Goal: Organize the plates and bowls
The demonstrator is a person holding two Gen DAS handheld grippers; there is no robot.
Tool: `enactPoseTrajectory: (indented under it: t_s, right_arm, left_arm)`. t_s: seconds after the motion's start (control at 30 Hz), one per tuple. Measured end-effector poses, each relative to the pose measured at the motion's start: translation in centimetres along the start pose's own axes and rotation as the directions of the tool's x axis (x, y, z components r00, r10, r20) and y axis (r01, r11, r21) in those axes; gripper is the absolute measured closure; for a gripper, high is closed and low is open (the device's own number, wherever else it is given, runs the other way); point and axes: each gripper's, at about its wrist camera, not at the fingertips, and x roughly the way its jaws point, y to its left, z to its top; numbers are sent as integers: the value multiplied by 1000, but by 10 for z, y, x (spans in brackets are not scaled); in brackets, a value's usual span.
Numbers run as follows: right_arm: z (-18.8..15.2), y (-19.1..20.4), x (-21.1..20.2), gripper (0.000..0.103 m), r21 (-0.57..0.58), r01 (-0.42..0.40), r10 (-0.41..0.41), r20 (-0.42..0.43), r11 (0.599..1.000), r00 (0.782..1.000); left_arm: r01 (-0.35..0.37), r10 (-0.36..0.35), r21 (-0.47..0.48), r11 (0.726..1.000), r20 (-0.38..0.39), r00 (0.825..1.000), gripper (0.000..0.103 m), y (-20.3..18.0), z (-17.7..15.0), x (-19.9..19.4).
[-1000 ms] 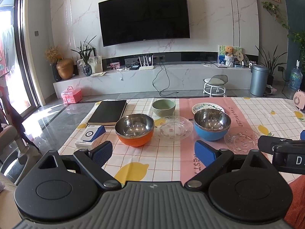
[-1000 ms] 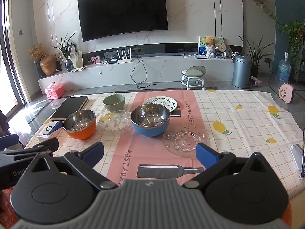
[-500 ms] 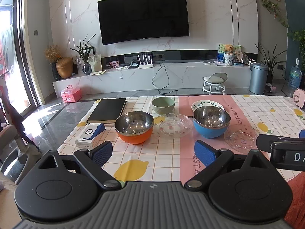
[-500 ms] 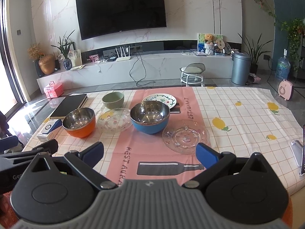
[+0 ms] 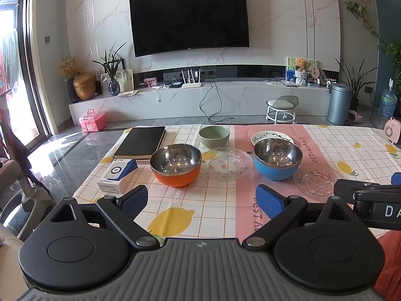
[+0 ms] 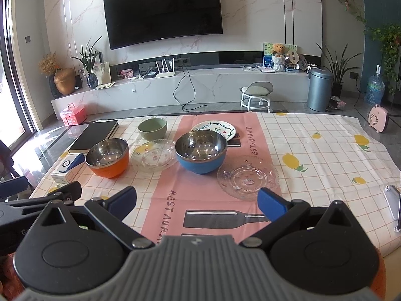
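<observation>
On the table stand an orange steel bowl (image 5: pixel 176 168) (image 6: pixel 108 157), a blue steel bowl (image 5: pixel 277 158) (image 6: pixel 201 151) and a green bowl (image 5: pixel 214 136) (image 6: pixel 152 128). A glass plate (image 5: pixel 230 166) (image 6: pixel 154 158) lies between the steel bowls, a second glass plate (image 5: pixel 315 180) (image 6: pixel 247 176) right of the blue bowl, and a painted white plate (image 5: pixel 272 136) (image 6: pixel 214 128) behind it. My left gripper (image 5: pixel 202 202) is open and empty, short of the orange bowl. My right gripper (image 6: pixel 197 203) is open and empty, near the second glass plate.
A black notebook (image 5: pixel 140 143) and a white-and-blue box (image 5: pixel 117 174) lie at the table's left. A phone-like device (image 6: pixel 393 204) lies at the right edge. The right gripper's body (image 5: pixel 371 200) shows at the left wrist view's right. A checked cloth (image 6: pixel 313 155) covers the table.
Both grippers have risen or tilted slightly; the dishes sit a little lower and nearer in each view. Nothing on the table has moved.
</observation>
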Motion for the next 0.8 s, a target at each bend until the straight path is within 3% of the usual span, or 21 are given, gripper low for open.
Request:
enactPoseTrajectory:
  t_s: [0.8]
  right_arm:
    - [0,2,0,2,-3,-5,5,-7,1000,1000]
  left_arm:
    - [9,-9,-2,1000,-7,1000,0,-4,-3,-2]
